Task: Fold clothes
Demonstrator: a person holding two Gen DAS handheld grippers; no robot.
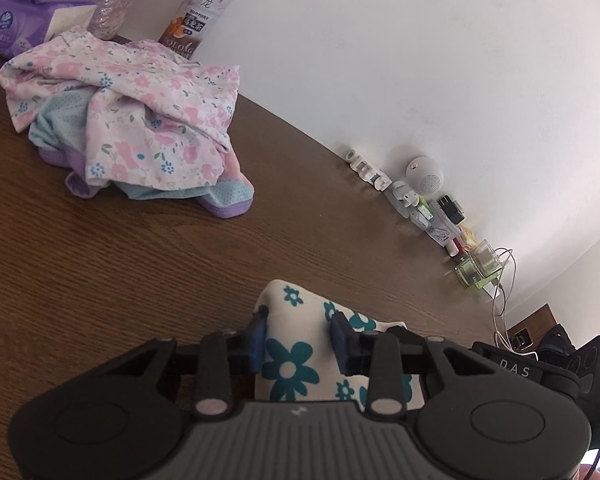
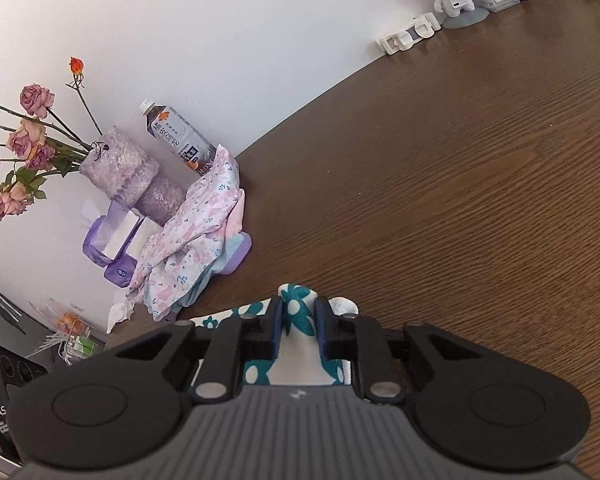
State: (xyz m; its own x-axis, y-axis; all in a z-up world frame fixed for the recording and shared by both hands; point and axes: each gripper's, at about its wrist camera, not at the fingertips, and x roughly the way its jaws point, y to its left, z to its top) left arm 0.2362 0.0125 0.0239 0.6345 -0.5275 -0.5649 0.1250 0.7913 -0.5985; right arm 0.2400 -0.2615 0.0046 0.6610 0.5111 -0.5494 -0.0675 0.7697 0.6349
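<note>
A: Cloth [image 1: 288, 360], white with teal flowers, sits bunched between the left fingers [image 1: 259, 342]; their blue pads press into a ridge of it from both sides, so the left gripper [image 1: 298, 340] is clenched on it.

B: And the right?

A: Same cloth [image 2: 298, 316]. The right fingers [image 2: 277, 330] pinch a narrower fold, so the right gripper [image 2: 298, 326] grips it too. From both pinches the fabric falls back under the grippers, just above the brown desk [image 1: 140, 280]; I can't tell how much of it lies flat.

B: How will it handle?

A: Light and limp, I'd judge. It crumples where it's squeezed and holds no shape, so it will sag between the two grips. It doesn't look slippery and it isn't fragile.

B: Where to hold?

A: Best at an edge or corner, one in each gripper, pulled taut so the fold line lies straight. A mid-cloth bunch like this risks a crooked fold.

B: Anything close by?

A: A pile [image 1: 132, 120] of pink floral clothes lies well apart by the wall, beside a bottle [image 1: 204, 12] and a vase [image 2: 120, 164].
</note>
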